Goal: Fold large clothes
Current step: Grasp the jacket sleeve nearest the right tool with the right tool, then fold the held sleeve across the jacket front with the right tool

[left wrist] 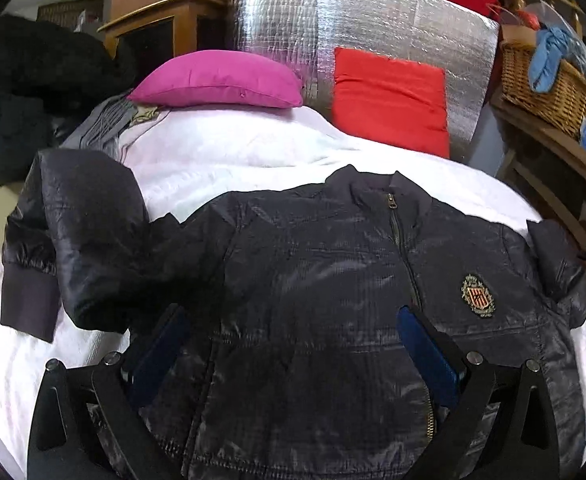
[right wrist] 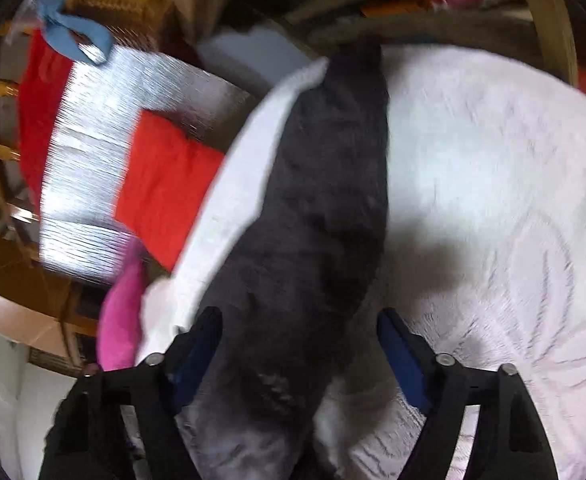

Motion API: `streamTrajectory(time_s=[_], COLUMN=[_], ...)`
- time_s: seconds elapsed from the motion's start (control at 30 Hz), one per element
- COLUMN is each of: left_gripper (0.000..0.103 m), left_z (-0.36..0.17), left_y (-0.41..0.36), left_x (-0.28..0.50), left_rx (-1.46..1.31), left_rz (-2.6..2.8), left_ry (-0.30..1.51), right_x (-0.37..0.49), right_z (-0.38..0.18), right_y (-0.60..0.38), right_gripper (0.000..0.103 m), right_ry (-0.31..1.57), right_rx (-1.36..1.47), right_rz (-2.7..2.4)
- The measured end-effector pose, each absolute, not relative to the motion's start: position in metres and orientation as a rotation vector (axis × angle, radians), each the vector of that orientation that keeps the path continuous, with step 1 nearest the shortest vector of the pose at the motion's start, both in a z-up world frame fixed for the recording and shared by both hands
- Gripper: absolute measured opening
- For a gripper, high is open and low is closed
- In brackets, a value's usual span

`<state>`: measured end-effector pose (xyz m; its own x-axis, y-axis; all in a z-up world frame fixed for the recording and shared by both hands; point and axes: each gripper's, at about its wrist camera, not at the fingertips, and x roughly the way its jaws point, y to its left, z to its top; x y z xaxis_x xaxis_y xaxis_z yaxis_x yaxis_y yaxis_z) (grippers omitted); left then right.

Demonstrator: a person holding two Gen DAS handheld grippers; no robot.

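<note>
A dark navy zip jacket (left wrist: 317,272) with a crest badge (left wrist: 477,295) lies front-up on a white bedspread (left wrist: 221,160). Its left sleeve (left wrist: 73,236) is bent back, cuff toward the bed's left edge. My left gripper (left wrist: 293,316) is open above the jacket's lower front, its blue-padded fingers (left wrist: 425,344) spread wide. In the blurred right wrist view, the jacket's other sleeve (right wrist: 317,208) stretches away across the bedspread (right wrist: 493,184). My right gripper (right wrist: 299,320) is open, its fingers either side of that sleeve.
A pink cushion (left wrist: 221,78) and a red cushion (left wrist: 389,100) lie at the head of the bed against a silver foil panel (left wrist: 373,20). A wicker basket (left wrist: 541,80) stands on a wooden shelf at right. Dark clothes (left wrist: 21,92) are piled at left.
</note>
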<state>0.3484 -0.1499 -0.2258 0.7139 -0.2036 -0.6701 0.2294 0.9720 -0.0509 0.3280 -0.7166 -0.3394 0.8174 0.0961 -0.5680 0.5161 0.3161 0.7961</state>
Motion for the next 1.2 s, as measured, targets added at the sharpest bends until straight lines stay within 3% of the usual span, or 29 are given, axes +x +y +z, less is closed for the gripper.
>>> streamTrajectory(time_s=[0.03,0.07,0.1,0.13,0.2,0.47,0.63,0.77,0.83,0.87,0.97,1.1,1.2], left_gripper=[0.103,0.103,0.103,0.103,0.103,0.103,0.103,0.103,0.103,0.103,0.103,0.103,0.103], left_z=[-0.227,-0.23,-0.233,-0.238,-0.245,-0.247,-0.266,-0.283,-0.287,-0.291,-0.299,-0.302,-0.304], left_y=[-0.153,-0.155,-0.158,-0.163,-0.169,-0.166,-0.169,-0.178,-0.18,-0.182,-0.183,-0.18,-0.174], left_x=[0.348,0.348,0.348,0.349,0.348,0.339,0.343,0.343,0.338,0.335,0.326,0.32,0.322], left_rx=[0.049,0.063,0.082,0.117,0.159,0.19,0.196,0.267,0.287,0.301,0.296,0.265,0.216], left_rz=[-0.24,-0.241,-0.244,-0.253,-0.268,-0.255,-0.271,-0.237,-0.233,-0.231,-0.202,-0.176,-0.186], left_ry=[0.744,0.752,0.765,0.791,0.82,0.782,0.89,0.921,0.908,0.908,0.87,0.836,0.854], right_x=[0.334,0.339,0.341,0.343,0.341,0.286,0.255,0.252,0.244,0.24,0.232,0.257,0.263], right_z=[-0.344,-0.346,-0.347,-0.344,-0.327,-0.248,-0.251,-0.275,-0.283,-0.288,-0.296,-0.296,-0.307], right_y=[-0.715,-0.712,-0.709,-0.705,-0.695,-0.615,-0.564,-0.571,-0.588,-0.597,-0.616,-0.651,-0.688], right_gripper=[0.063,0.041,0.029,0.028,0.016,0.013,0.012,0.019,0.06,0.101,0.103,0.101,0.082], right_ry=[0.604,0.62,0.626,0.626,0.606,0.491,0.503,0.527,0.482,0.449,0.31,0.347,0.324], right_rx=[1.242,1.248,1.245,1.226,1.144,0.964,0.992,1.087,1.146,1.195,1.302,1.263,1.322], right_rz=[-0.298,-0.288,-0.279,-0.283,-0.331,-0.277,-0.211,-0.224,-0.212,-0.209,-0.199,-0.203,-0.227])
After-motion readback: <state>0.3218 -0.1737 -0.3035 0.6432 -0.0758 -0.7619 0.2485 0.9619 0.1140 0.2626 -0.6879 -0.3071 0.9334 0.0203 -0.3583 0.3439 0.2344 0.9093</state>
